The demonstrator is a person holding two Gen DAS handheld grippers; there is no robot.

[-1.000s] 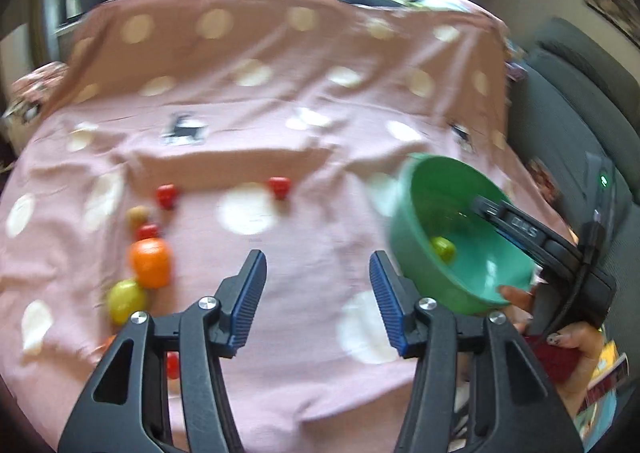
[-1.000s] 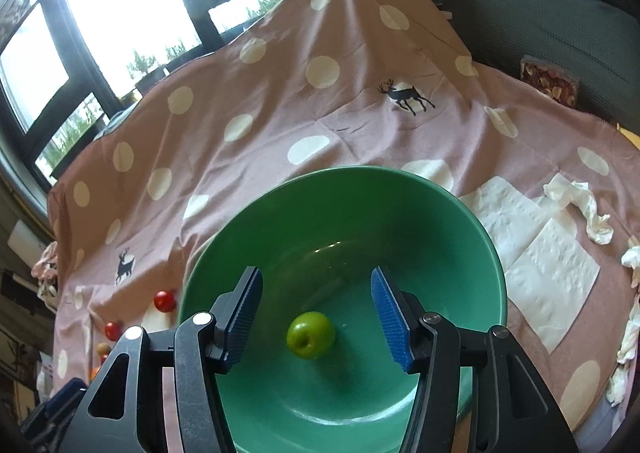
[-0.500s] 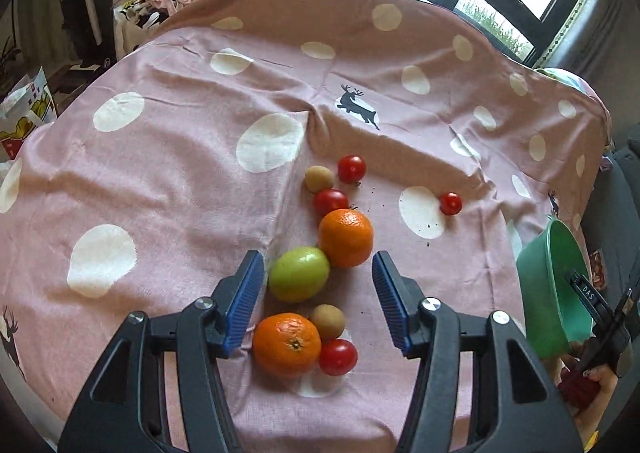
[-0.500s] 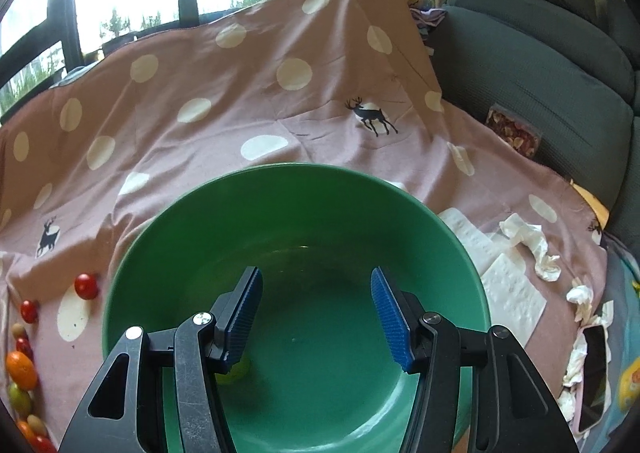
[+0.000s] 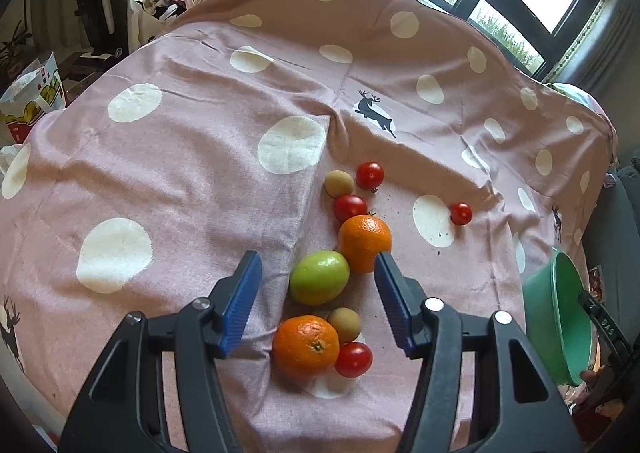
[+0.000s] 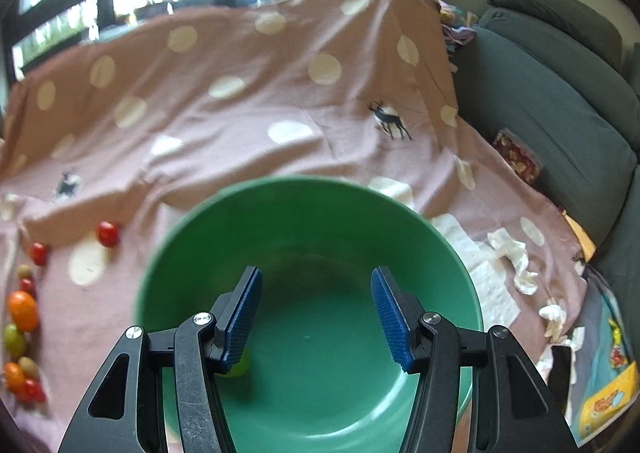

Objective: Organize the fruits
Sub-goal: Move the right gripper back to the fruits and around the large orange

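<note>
Several fruits lie in a cluster on the pink dotted cloth (image 5: pixel 180 173): a green fruit (image 5: pixel 319 277), two oranges (image 5: pixel 365 243) (image 5: pixel 306 347), small red tomatoes (image 5: pixel 350 207) and tan fruits (image 5: pixel 338 183). My left gripper (image 5: pixel 316 259) hovers over the green fruit; its jaws are opening and the pads touch nothing. The green bowl (image 5: pixel 556 313) hangs tilted at the right edge. In the right wrist view my right gripper (image 6: pixel 316 281) stands open over the bowl (image 6: pixel 320 221), bare pads apart. A small green fruit (image 6: pixel 240 367) in the bowl is half hidden by the left finger. The bowl's near rim is hidden.
White paper towels and crumpled tissues (image 6: pixel 516 257) lie on the cloth's right side. A grey sofa (image 6: pixel 560 93) runs along the right. A printed bag (image 5: pixel 28 101) stands off the cloth's left edge. Windows are behind.
My left gripper swung from beside the bowl to over the fruit cluster, and its jaws widened. The bowl stayed under my right gripper while the room shifted; its green fruit rolled left.
</note>
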